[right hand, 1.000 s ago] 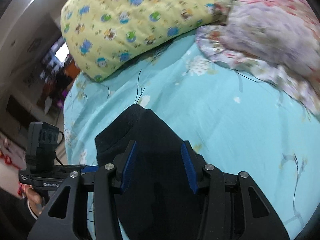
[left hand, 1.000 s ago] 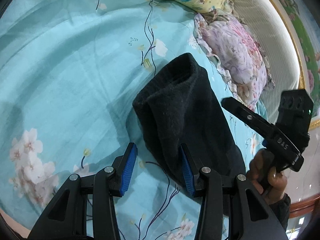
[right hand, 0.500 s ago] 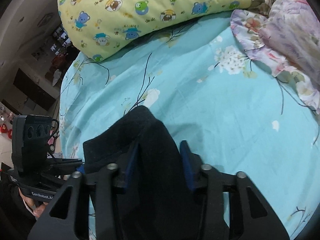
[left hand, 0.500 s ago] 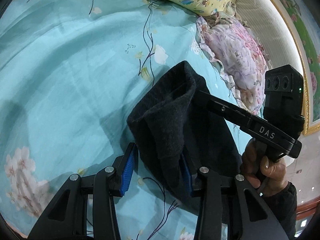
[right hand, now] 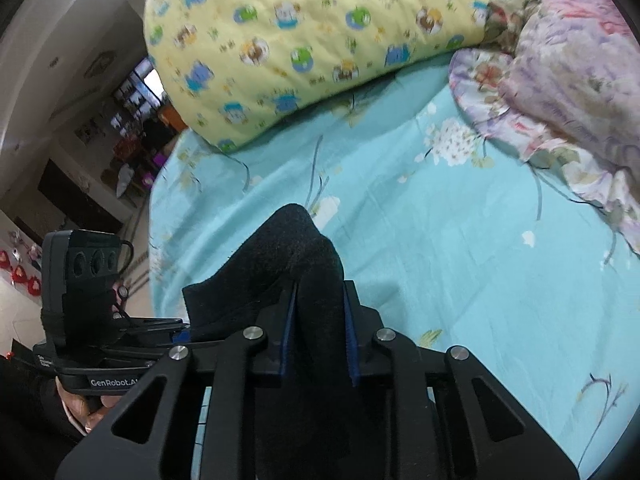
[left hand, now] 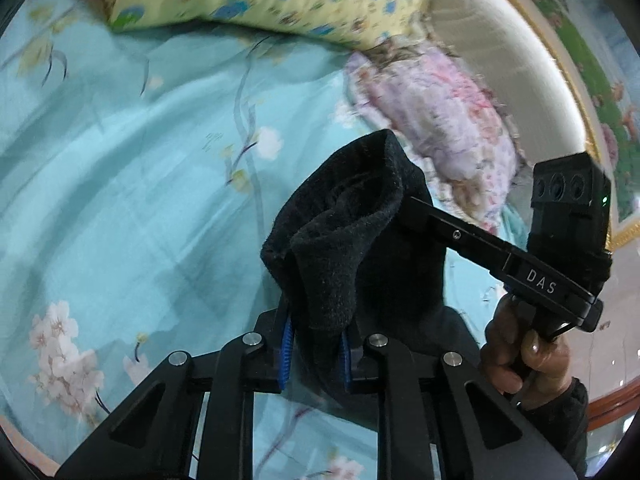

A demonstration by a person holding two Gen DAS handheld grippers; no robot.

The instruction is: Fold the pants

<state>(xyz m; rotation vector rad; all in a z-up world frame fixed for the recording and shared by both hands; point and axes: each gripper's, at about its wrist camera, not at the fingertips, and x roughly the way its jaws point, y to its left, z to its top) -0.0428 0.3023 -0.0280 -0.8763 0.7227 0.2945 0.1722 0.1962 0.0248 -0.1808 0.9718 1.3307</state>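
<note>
The black fleece pants (left hand: 344, 240) are bunched and lifted off the turquoise floral bed sheet (left hand: 120, 184). My left gripper (left hand: 314, 352) is shut on one edge of the pants, with fabric between the blue pads. My right gripper (right hand: 318, 340) is shut on the pants (right hand: 288, 264) close beside it. In the left wrist view the right gripper's finger (left hand: 472, 240) reaches into the cloth from the right. In the right wrist view the left gripper's body (right hand: 88, 300) is at the left edge.
A yellow cartoon-print pillow (right hand: 312, 40) lies at the head of the bed. A pink floral quilt (right hand: 568, 80) is bunched at the right. A cream headboard (left hand: 500, 64) curves behind it. The bed's edge and a room with furniture (right hand: 92, 168) are at the left.
Both grippers were open around the pants and have shut on the cloth. The pants' edge has risen off the sheet and both views have tilted up toward the pillow.
</note>
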